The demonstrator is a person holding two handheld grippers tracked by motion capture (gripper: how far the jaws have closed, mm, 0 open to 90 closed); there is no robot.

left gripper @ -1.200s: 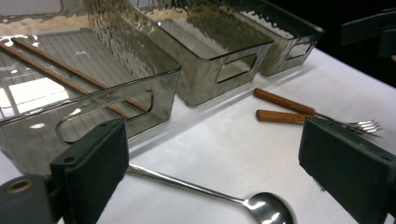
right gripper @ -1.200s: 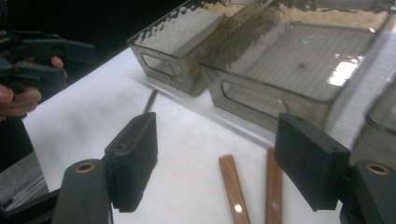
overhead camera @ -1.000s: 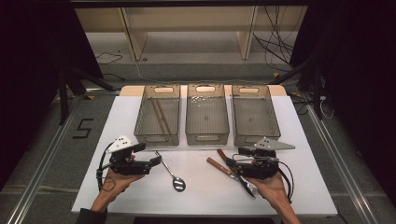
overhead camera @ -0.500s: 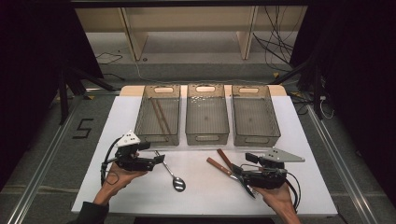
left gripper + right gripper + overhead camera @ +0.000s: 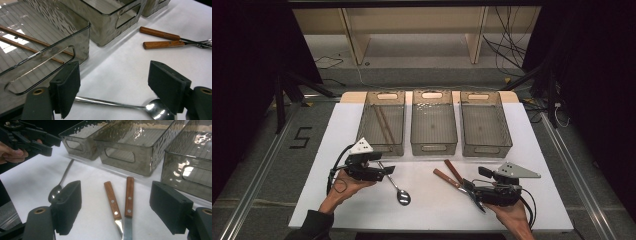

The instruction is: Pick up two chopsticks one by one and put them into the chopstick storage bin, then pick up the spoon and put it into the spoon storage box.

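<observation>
Left gripper (image 5: 386,171), jaws apart and just closing in, straddles the steel spoon (image 5: 117,106) lying flat on the white table (image 5: 432,210) just in front of the left bin (image 5: 382,122), pads not yet touching the handle. Right gripper (image 5: 115,212), jaws wide and just opening further, frames two wooden-handled knives (image 5: 122,198) lying side by side right of the spoon. For a sound pick, lower the pads beside the thin handle, centre it, then close squarely so it does not skid.
</observation>
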